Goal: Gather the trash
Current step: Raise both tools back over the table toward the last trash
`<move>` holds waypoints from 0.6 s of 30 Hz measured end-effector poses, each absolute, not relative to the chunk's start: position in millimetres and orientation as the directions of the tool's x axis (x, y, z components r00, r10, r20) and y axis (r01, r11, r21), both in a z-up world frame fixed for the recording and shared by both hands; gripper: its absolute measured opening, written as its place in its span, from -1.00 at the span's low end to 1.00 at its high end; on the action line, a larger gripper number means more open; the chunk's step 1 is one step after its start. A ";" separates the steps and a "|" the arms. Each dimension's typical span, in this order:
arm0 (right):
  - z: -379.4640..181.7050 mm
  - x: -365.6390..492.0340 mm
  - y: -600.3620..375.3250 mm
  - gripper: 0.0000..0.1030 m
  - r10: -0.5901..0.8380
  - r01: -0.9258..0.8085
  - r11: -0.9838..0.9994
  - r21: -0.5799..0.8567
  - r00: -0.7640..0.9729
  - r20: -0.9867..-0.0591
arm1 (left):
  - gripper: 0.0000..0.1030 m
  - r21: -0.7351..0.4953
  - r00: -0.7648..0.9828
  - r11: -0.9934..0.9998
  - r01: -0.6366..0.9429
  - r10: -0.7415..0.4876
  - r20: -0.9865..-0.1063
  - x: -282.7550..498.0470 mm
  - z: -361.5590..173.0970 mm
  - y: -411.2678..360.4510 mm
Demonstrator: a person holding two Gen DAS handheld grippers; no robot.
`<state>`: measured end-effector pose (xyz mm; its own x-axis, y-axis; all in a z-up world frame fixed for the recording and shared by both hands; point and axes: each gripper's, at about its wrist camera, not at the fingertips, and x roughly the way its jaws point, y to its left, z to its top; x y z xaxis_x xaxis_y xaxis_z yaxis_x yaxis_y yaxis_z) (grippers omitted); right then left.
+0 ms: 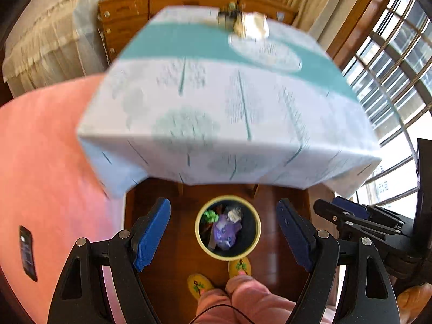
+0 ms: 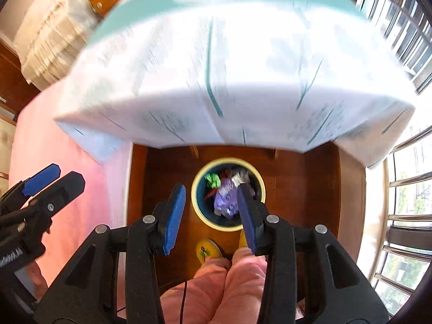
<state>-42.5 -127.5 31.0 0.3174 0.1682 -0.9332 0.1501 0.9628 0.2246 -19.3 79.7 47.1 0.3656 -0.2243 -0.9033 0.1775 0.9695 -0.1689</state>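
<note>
A round bin (image 1: 229, 257) with a yellow rim stands on the wooden floor below the table's near edge. It holds a purple wrapper (image 1: 225, 232), a green scrap (image 1: 210, 216) and a clear wrapper. High above it, my left gripper (image 1: 224, 233) is open and empty. In the right wrist view the bin (image 2: 226, 228) shows again, with my right gripper (image 2: 210, 213) above it, partly open and empty. A crumpled white paper (image 1: 253, 25) lies at the table's far end beside some small blurred items (image 1: 228, 17).
The table (image 1: 216, 94) wears a white and teal cloth. A pink rug (image 1: 48, 148) with a dark flat device (image 1: 27, 253) lies left. A wooden dresser (image 1: 127, 13) stands behind, barred windows (image 1: 391, 67) at right. The person's pink trouser legs (image 1: 243, 297) and yellow slippers (image 1: 198, 284) stand by the bin.
</note>
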 end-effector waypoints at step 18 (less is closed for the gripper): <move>194.5 -34.8 -141.2 -0.30 0.098 0.207 0.936 0.284 0.622 -0.777 | 0.59 -0.089 0.566 0.942 0.323 -0.268 -0.780 1.9 205.6 79.2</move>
<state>-34.8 -141.2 194.5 0.6219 0.0982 -0.7769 0.2070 0.9362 0.2840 1.9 79.2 205.6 0.5659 -0.2676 -0.7799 0.3229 0.9423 -0.0890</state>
